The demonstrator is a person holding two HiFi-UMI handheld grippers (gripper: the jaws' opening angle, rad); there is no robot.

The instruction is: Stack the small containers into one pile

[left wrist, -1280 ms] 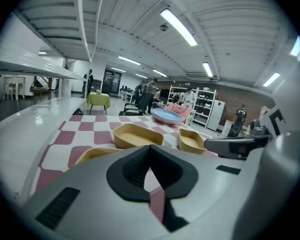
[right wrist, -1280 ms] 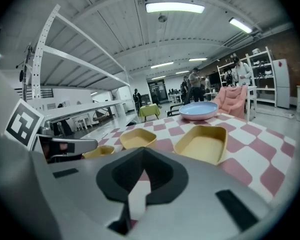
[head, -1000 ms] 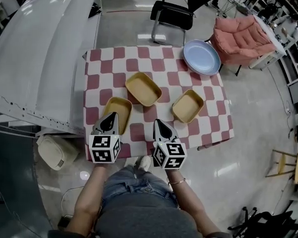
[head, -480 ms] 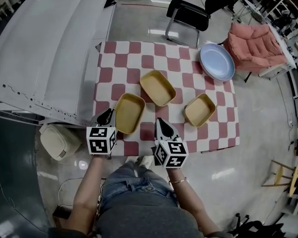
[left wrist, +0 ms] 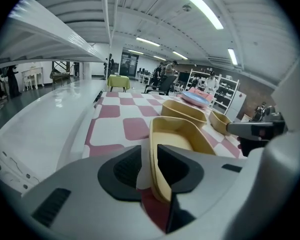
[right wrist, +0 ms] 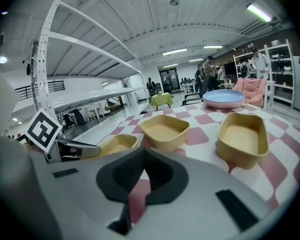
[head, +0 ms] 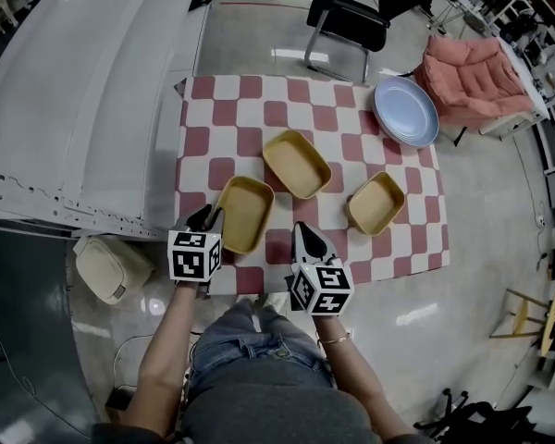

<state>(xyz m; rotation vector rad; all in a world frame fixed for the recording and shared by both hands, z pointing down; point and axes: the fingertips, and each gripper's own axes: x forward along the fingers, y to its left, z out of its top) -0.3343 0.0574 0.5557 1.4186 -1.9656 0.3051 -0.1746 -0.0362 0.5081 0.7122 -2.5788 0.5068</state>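
Observation:
Three shallow yellow containers sit apart on the checked table: a near-left one (head: pixel 243 213), a middle one (head: pixel 297 163) and a right one (head: pixel 376 203). My left gripper (head: pixel 207 218) is at the near-left container's left rim. In the left gripper view the gripper (left wrist: pixel 150 154) straddles that container's (left wrist: pixel 182 134) wall, open by a narrow gap, and tablecloth shows between the left pad and the wall. My right gripper (head: pixel 306 236) hovers over the table's near edge, between the near-left and right containers. Its jaws (right wrist: pixel 144 151) are shut and hold nothing.
A pale blue plate (head: pixel 406 111) lies at the table's far right corner. A black chair (head: pixel 347 21) and a pink armchair (head: pixel 476 67) stand beyond the table, and a white curved panel (head: pixel 83 91) runs along its left side. A beige bag (head: pixel 113 268) lies on the floor at the left.
My left gripper has moved in from the left onto the near-left container's rim, so its jaws now straddle the wall. The right gripper has barely moved.

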